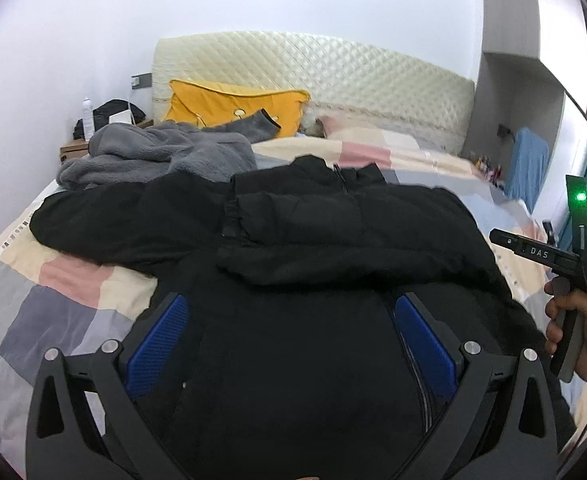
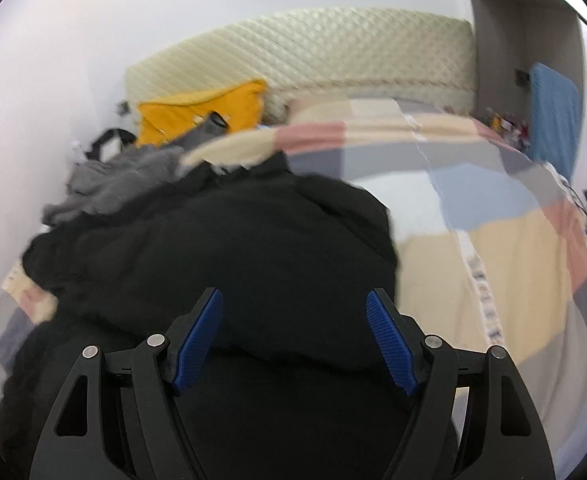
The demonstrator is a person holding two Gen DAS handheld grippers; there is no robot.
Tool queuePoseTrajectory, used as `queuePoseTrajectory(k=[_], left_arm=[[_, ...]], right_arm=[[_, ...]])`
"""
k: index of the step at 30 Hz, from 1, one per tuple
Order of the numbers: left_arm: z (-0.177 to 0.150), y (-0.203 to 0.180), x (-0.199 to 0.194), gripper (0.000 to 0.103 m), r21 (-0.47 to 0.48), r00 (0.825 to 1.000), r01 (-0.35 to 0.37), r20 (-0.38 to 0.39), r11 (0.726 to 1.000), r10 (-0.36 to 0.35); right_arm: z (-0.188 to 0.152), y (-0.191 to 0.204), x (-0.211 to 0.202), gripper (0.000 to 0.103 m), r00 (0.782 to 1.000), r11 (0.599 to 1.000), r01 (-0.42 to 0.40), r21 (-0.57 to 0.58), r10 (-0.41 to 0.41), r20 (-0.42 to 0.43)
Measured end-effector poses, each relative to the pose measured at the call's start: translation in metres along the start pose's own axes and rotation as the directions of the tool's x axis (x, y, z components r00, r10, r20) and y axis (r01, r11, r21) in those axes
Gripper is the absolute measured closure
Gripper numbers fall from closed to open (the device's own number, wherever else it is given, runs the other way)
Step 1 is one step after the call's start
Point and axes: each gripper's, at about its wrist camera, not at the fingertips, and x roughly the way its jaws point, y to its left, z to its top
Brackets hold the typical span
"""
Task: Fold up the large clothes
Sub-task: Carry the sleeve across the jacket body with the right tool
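Quick count: 1 black jacket (image 1: 293, 240), 1 grey fleece (image 1: 153, 152), 1 yellow pillow (image 1: 229, 100), 1 bed (image 1: 73, 300), 2 grippers: left (image 1: 289, 344), right (image 2: 293, 344).

Black jacket (image 1: 333, 240) on a pastel patchwork quilt (image 1: 73, 300); grey fleece (image 1: 153, 152) and yellow pillow (image 1: 229, 100) beyond the jacket; cream quilted headboard (image 1: 333, 72).

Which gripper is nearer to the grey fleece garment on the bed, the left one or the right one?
Left. The left gripper hovers open over the black jacket, with the grey fleece garment just beyond on that side. The right gripper is at the jacket's opposite side, farther away.
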Motion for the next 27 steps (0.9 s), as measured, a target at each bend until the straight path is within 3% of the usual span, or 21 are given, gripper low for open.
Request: queuePoseTrajectory(k=[10, 15, 20, 27], left_arm=[[-0.009, -0.011, 0.017, 0.0, 0.025, 0.998, -0.006, -0.069, 1.0, 0.007], [-0.011, -0.012, 0.021, 0.0, 0.024, 0.997, -0.009, -0.075, 1.0, 0.011], [-0.013, -0.014, 0.023, 0.0, 0.03, 0.997, -0.009, -0.076, 1.0, 0.011], [-0.014, -0.015, 0.022, 0.0, 0.023, 0.997, 0.001, -0.073, 1.0, 0.001]], right_arm=[[-0.033, -0.045, 0.043, 0.029, 0.975, 0.99, 0.135, 0.039, -0.126, -0.184], [-0.043, -0.058, 0.066, 0.029, 0.962, 0.992, 0.118, 0.048, -0.102, -0.252], [-0.041, -0.059, 0.069, 0.029, 0.968, 0.992, 0.104, 0.07, -0.085, -0.237], [-0.036, -0.086, 0.052, 0.029, 0.981, 0.975, 0.142, 0.173, -0.115, -0.155]])
